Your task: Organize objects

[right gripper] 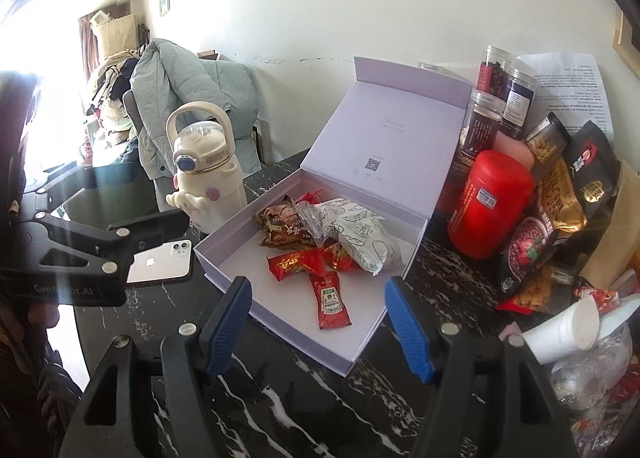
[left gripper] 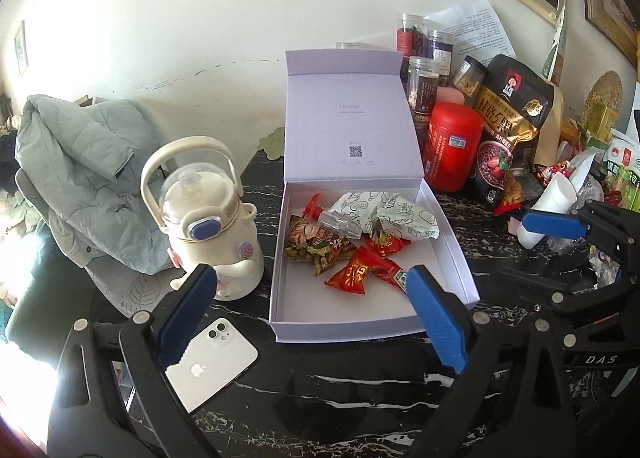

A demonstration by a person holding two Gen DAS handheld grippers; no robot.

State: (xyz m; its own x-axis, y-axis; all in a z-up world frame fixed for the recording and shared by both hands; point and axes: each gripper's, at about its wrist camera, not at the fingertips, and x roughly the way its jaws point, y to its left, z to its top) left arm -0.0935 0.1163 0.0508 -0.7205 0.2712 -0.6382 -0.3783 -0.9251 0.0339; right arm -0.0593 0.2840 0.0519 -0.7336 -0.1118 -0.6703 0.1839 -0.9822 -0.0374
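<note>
A pale lilac box lies on the black marble table with its lid standing up. Inside are red snack packets, brown and green candies, a white packet with a green print and a ketchup sachet. My left gripper hangs open above the box's near edge, nothing between its blue fingers. My right gripper is also open and empty, near the box's front corner. One blue finger of the right gripper shows at the right of the left wrist view.
A cream bottle with a handle stands left of the box, and a white phone lies in front of it. A red canister, jars, an oat bag, a paper cup and wrappers crowd the right. A grey jacket hangs on a chair.
</note>
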